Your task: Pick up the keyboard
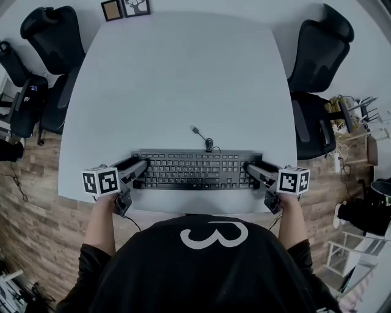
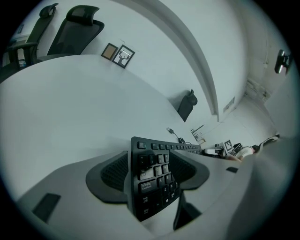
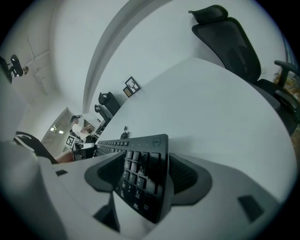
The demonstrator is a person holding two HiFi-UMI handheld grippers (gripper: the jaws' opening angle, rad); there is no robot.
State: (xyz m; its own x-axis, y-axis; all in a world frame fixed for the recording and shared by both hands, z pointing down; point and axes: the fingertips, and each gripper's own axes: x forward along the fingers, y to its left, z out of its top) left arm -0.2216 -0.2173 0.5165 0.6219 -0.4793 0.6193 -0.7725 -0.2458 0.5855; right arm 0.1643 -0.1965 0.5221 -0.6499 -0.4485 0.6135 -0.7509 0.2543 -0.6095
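Observation:
A black wired keyboard [image 1: 195,170] lies lengthwise near the front edge of the grey table [image 1: 183,73]. My left gripper [image 1: 139,166] is shut on its left end, and my right gripper [image 1: 253,170] is shut on its right end. In the left gripper view the keyboard's [image 2: 157,176] end sits between the dark pads [image 2: 110,174] of that gripper [image 2: 152,161]. The right gripper view shows its other end [image 3: 140,180] clamped the same way in that gripper [image 3: 143,168]. I cannot tell whether it is off the table. Its cable's plug [image 1: 194,129] rests just behind it.
Black office chairs stand at the table's left [image 1: 52,43] and right [image 1: 314,61]. Two small picture frames [image 1: 125,8] stand at the far edge. The person's torso is close against the front edge. Wooden floor with clutter [image 1: 354,122] lies to the right.

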